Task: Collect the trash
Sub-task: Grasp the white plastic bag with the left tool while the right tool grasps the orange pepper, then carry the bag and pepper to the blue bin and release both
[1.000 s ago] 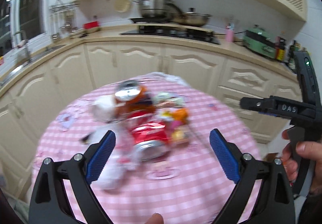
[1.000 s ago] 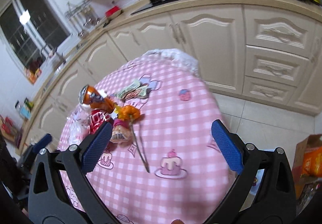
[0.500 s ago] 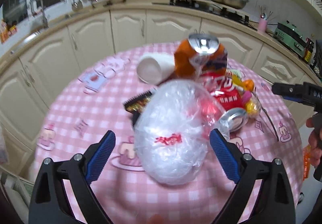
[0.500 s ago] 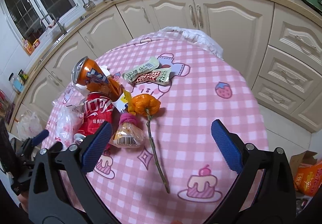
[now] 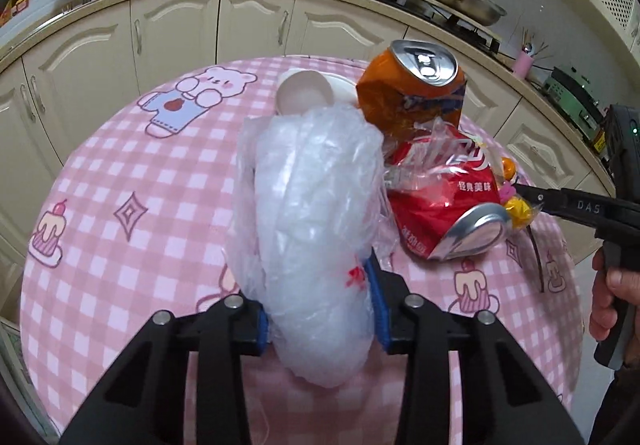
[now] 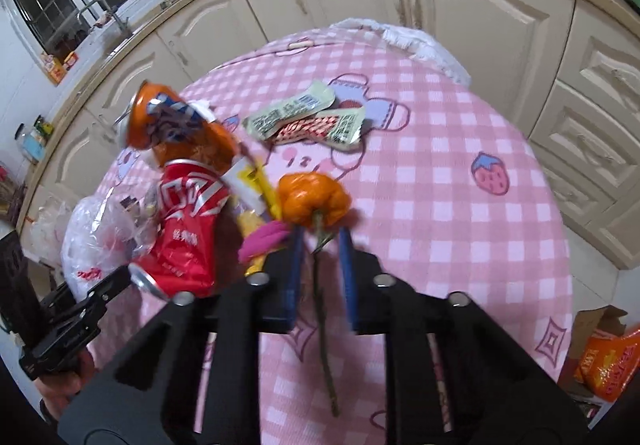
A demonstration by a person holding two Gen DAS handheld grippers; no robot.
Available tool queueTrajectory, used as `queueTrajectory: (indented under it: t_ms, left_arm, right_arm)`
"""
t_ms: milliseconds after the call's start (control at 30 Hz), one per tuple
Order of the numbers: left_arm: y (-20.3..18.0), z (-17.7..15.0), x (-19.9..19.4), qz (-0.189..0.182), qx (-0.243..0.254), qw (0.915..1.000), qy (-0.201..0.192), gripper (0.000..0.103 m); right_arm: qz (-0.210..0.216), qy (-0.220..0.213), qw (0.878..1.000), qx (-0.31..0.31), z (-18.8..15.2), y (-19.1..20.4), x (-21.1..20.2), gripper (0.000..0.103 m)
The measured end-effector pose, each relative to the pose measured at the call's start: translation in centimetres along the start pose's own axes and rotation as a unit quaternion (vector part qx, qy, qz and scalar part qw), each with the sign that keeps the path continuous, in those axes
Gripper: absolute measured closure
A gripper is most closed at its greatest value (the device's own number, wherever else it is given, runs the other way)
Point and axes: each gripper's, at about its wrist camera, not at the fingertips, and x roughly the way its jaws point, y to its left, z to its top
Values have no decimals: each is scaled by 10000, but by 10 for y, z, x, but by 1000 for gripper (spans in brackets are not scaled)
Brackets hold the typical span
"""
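**Two grippers down in the trash pile**

Two crushed cans crowd my left view: an orange can point(image 5: 412, 85) behind a red can point(image 5: 444, 201), both touching the clear bag point(image 5: 316, 229). My left gripper point(image 5: 320, 309) pinches that crumpled bag on the table point(image 5: 120, 173); one white cup point(image 5: 304, 95) lies behind.

On my right view, the right gripper point(image 6: 320, 265) has narrowed around the flower point(image 6: 312, 201) stem, contact unclear. Two wrappers point(image 6: 308, 119) lie beyond.
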Motion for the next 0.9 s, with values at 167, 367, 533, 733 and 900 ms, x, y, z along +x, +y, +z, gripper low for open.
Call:
queueTrajectory:
  t_ms: [167, 367, 533, 733, 900]
  left_arm:
    - [0, -5, -5, 70, 23, 10000, 1, 65]
    - [-3, -5, -19, 104, -4, 9999, -131, 68]
    - [-15, -9, -42, 127, 104, 9994, -318, 69]
    - [-53, -12, -77, 42, 395, 9974, -609, 69]
    - [-130, -15, -92, -596, 971, 9913, -663, 69]
  right_arm:
    - [-9, 124, 9999, -98, -9, 0, 7, 89]
    - [247, -72, 9997, 41, -15, -5, -7, 99]
    - [501, -380, 9977, 238, -20, -16, -33, 99]
    - [689, -814, 9937, 352, -32, -39, -76, 99]
    - [566, -1311, 9878, 621, -56, -88, -131, 99]
